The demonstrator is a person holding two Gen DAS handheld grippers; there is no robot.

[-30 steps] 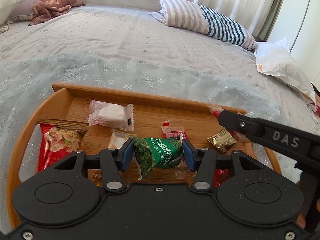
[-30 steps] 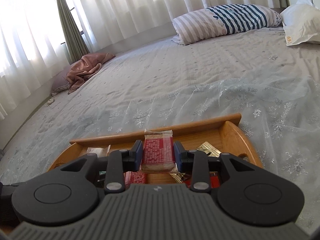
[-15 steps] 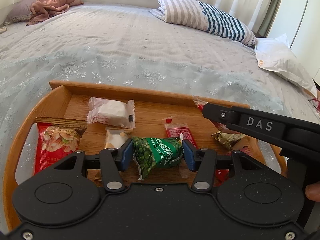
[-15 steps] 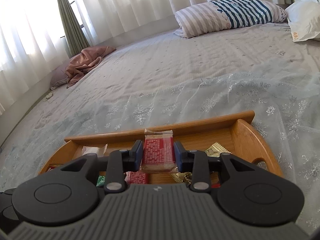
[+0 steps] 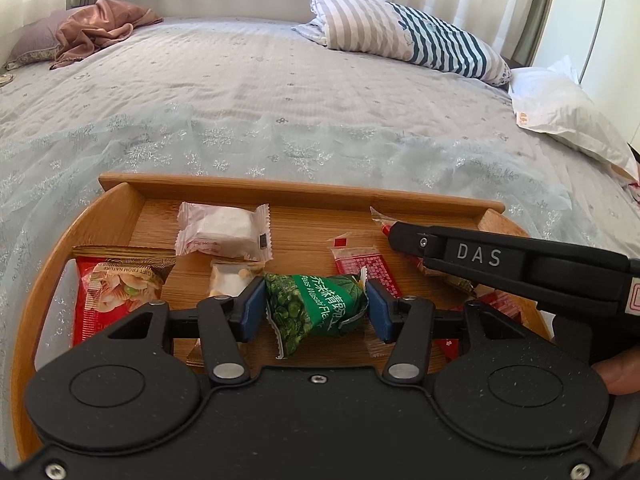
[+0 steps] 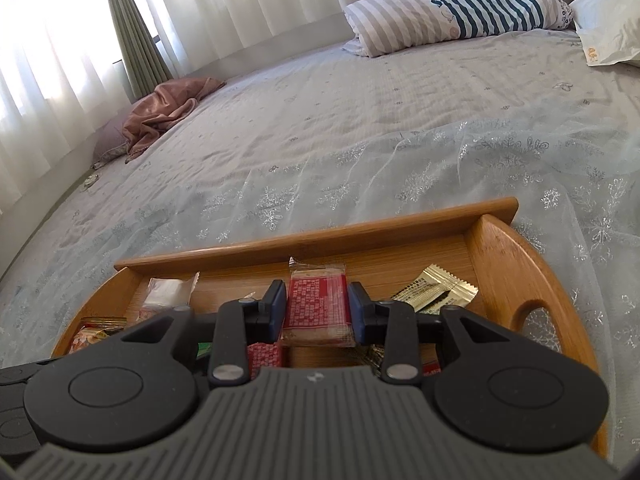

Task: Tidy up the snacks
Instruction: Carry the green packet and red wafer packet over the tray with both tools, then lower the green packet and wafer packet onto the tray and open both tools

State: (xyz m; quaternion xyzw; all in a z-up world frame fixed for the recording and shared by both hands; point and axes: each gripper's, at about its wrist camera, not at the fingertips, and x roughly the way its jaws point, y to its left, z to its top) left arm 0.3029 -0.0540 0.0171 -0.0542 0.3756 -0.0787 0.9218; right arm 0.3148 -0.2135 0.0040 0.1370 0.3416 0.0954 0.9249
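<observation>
Left gripper (image 5: 315, 314): closed on a crumpled green foil pea-snack packet (image 5: 316, 310), held above the near middle of the oval wooden tray (image 5: 304, 192). Right gripper (image 6: 317, 310): closed on a flat red-checked clear-ended wafer packet (image 6: 318, 308), held over the tray's right half, short of the far rim.

Also on the tray: a white wrapped cake (image 5: 224, 232) near the far-left corner, a red nut packet (image 5: 116, 284) at the left edge, a second red-checked packet (image 5: 362, 264) at centre, and a gold foil sachet (image 6: 436, 290) toward the right edge.

Risks, as judged:
- The green packet is pinched across soft, air-filled foil; it may slide out or rotate.
- The two tools sit close together over the tray's right side; a careless move could knock them together.
- The tray rests on soft bedding; downward pressure near a rim could tip it.

Not verifiable: the tray's near edge and anything beneath both tool bodies; the small items under the right gripper cannot be made out.
</observation>
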